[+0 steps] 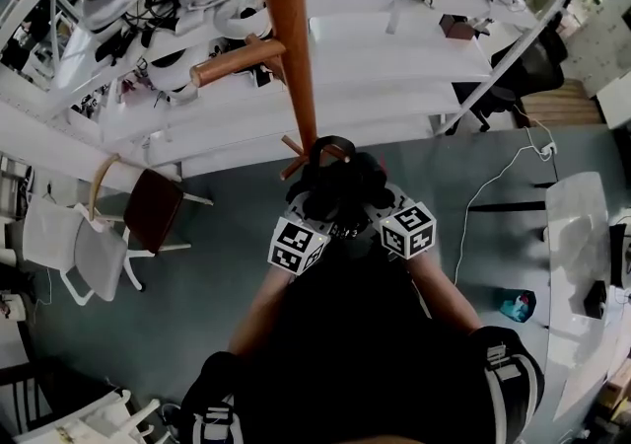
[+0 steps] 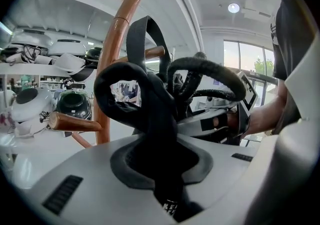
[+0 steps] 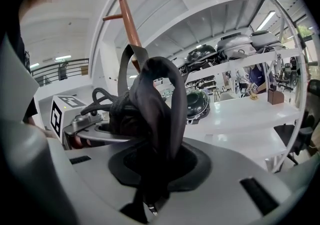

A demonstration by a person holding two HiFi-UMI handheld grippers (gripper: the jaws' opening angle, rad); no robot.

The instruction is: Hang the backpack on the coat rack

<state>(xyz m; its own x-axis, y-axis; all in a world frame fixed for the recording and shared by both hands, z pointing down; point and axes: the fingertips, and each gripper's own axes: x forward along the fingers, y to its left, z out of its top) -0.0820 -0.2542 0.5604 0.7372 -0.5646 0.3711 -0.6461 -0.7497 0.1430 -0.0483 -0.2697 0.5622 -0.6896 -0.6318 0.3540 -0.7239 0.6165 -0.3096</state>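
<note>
1. Webbing of black fabric backpack (image 2: pixel 155 119) clamped between jaws of left gripper (image 1: pixel 317 197); same for right gripper (image 1: pixel 367 193).
2. Held close against brown wooden coat rack (image 1: pixel 293 57), beside its lower pegs (image 1: pixel 296 151).

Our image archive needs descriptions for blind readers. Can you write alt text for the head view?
From above, the left gripper and right gripper both clamp a black backpack by its straps, right against the wooden coat rack; whether it is hooked on yet is unclear. White shelves stand behind, chairs at left.
</note>
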